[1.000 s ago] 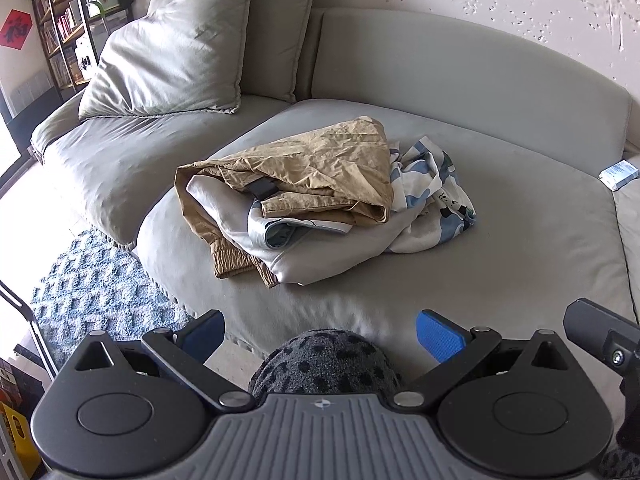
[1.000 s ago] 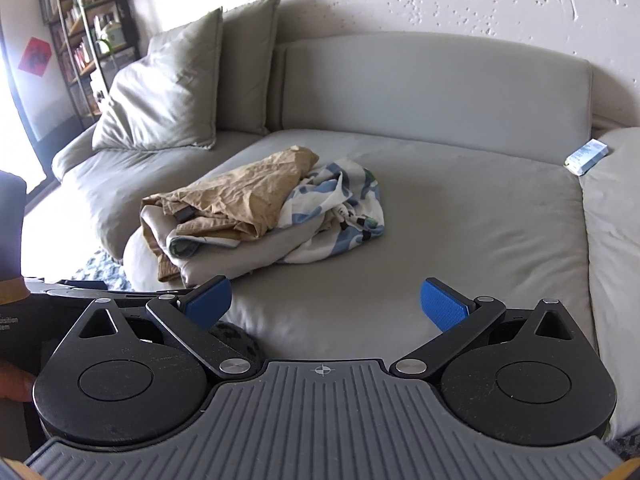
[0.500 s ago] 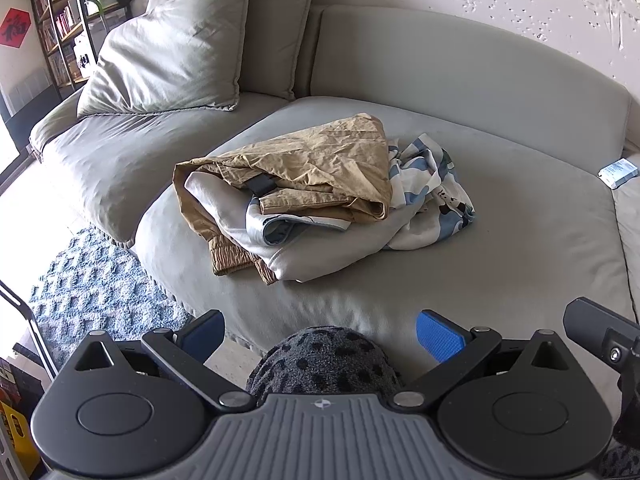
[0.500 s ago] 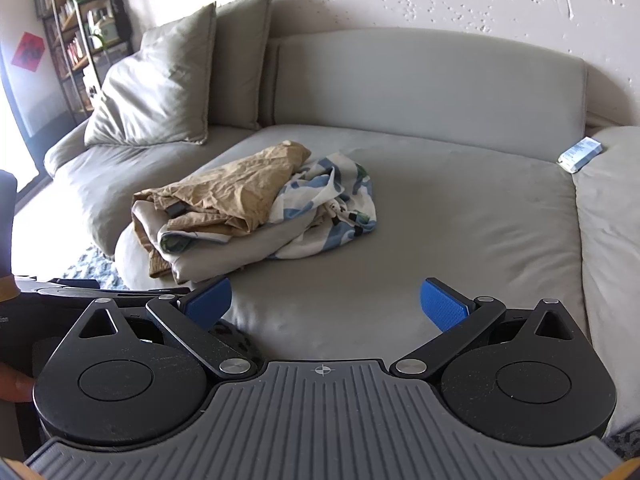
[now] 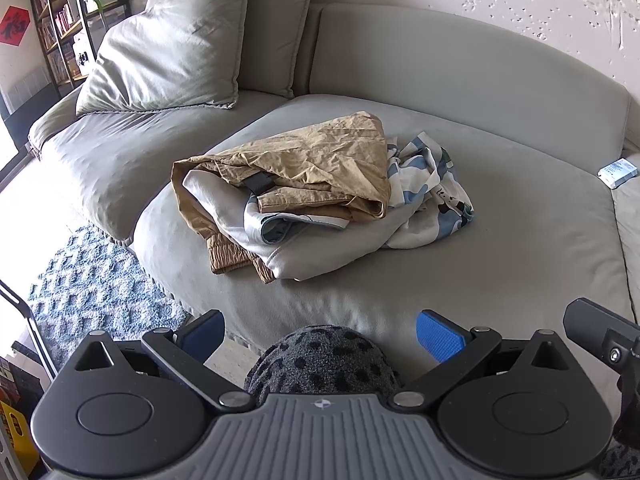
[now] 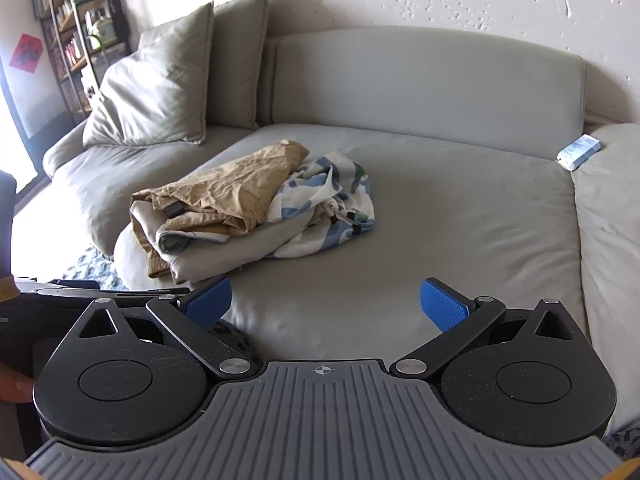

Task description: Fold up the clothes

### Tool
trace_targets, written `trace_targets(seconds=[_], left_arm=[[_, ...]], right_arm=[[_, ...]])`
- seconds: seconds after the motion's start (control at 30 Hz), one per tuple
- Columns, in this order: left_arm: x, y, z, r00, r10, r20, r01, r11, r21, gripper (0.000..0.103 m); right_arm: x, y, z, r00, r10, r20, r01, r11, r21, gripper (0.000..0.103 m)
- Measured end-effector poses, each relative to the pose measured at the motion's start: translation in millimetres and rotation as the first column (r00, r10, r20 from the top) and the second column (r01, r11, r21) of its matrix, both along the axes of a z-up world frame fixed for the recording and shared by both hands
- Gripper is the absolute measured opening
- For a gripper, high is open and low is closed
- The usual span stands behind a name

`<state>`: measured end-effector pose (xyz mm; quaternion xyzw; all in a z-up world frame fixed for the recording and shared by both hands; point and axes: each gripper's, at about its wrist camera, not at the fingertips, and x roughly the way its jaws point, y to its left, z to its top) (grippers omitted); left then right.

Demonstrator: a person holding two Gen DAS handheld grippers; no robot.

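A heap of clothes lies on the grey sofa seat (image 5: pixel 520 240): crumpled tan trousers (image 5: pixel 312 160) on top, a pale grey garment (image 5: pixel 320 248) under them, and a white-and-blue patterned piece (image 5: pixel 432 200) at the right. In the right wrist view the tan trousers (image 6: pixel 232 188) and the patterned piece (image 6: pixel 332 204) sit left of centre. My left gripper (image 5: pixel 320 332) is open, well short of the heap, over a spotted grey knee (image 5: pixel 320 360). My right gripper (image 6: pixel 324 300) is open too, above the seat's front, with nothing between its fingers.
Two large grey cushions (image 5: pixel 168 52) lean at the sofa's left back. A small white packet (image 5: pixel 618 172) lies at the right seam. A blue patterned rug (image 5: pixel 88 288) covers the floor at the left, with a bookshelf (image 5: pixel 68 12) behind. The right gripper's body (image 5: pixel 600 336) shows at the edge.
Both cameras have drifted slightly closer to the sofa. The clothes heap has not moved, and both grippers stay open.
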<state>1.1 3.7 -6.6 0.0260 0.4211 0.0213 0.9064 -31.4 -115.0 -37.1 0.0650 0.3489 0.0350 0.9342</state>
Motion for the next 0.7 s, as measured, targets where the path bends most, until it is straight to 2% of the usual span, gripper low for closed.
trace_targets(seconds=[0.7], left_arm=[[1.0, 1.0, 0.1, 1.0, 0.002, 0.001, -0.002, 1.0, 0.001, 0.102]], right_arm=[[0.9, 1.1, -0.9, 1.0, -0.002, 0.005, 0.002, 1.0, 0.002, 0.103]])
